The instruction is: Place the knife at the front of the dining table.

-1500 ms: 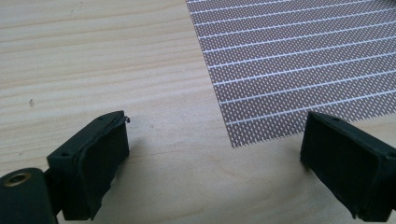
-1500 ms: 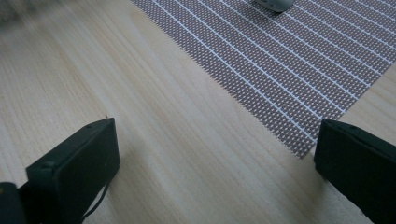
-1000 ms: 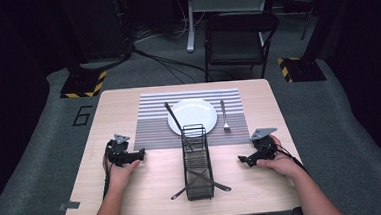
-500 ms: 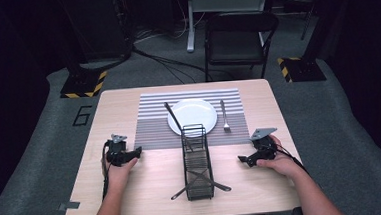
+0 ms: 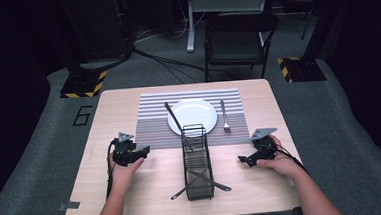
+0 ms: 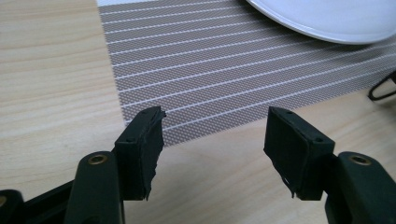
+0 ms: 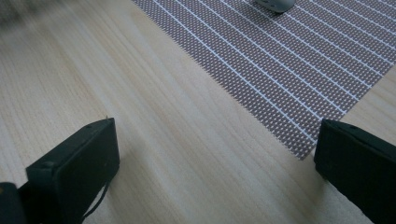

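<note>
Jaws of left gripper and right gripper apart, empty, just closing on left; wire rack between.

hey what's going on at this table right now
A person sits at a wooden table with a two-jaw gripper in each hand. The left gripper and the right gripper hover on either side of a black wire caddy, which lies on the table with dark utensils sticking out near its front end. Neither gripper holds anything; the left jaws have just been closing, with nothing between them. Beyond the caddy, a striped placemat carries a white plate, a fork and a dark utensil.
</note>
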`<state>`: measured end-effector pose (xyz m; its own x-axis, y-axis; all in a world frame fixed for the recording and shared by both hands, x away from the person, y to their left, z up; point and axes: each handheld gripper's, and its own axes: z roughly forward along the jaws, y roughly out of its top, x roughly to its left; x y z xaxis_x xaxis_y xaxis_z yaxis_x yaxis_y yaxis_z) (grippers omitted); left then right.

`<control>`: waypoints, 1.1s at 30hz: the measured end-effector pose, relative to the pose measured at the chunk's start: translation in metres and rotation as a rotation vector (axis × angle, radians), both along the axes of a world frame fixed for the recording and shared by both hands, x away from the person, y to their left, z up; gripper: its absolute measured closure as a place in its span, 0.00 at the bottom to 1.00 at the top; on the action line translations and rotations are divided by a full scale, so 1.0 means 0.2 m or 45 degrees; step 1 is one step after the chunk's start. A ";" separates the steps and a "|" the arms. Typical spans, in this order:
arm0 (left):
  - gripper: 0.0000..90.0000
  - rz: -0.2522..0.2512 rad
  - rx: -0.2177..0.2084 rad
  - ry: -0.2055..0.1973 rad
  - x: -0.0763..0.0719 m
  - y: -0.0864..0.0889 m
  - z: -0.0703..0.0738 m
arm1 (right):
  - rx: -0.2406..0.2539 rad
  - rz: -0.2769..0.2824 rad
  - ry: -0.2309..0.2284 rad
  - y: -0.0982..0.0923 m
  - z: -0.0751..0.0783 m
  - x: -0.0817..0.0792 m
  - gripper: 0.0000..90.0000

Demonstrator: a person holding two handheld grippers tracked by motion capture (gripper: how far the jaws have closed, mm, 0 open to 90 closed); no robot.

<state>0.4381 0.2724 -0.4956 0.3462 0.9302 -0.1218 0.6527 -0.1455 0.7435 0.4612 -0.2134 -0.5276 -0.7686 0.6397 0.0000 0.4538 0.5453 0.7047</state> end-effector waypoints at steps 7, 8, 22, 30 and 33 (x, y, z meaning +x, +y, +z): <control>0.45 -0.033 -0.009 -0.006 -0.02 -0.04 0.06 | 0.000 0.001 -0.001 0.00 0.00 0.00 0.00; 0.45 -0.033 -0.009 -0.006 -0.02 -0.04 0.06 | 0.000 0.001 -0.001 0.00 0.00 0.00 0.00; 0.48 -0.074 -0.023 -0.030 -0.04 -0.10 0.13 | 0.000 0.000 0.000 0.00 0.00 0.00 0.00; 0.51 -0.084 -0.035 -0.028 -0.06 -0.12 0.18 | 0.001 -0.002 0.002 0.00 0.00 0.00 0.00; 0.52 -0.098 -0.043 -0.032 -0.07 -0.13 0.21 | 0.001 -0.003 0.003 0.00 0.00 0.00 0.00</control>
<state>0.4249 0.2462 -0.4527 0.4199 0.8962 -0.1432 0.6217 -0.1691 0.7648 0.4609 -0.2133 -0.5276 -0.7673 0.6413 0.0022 0.4567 0.5440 0.7039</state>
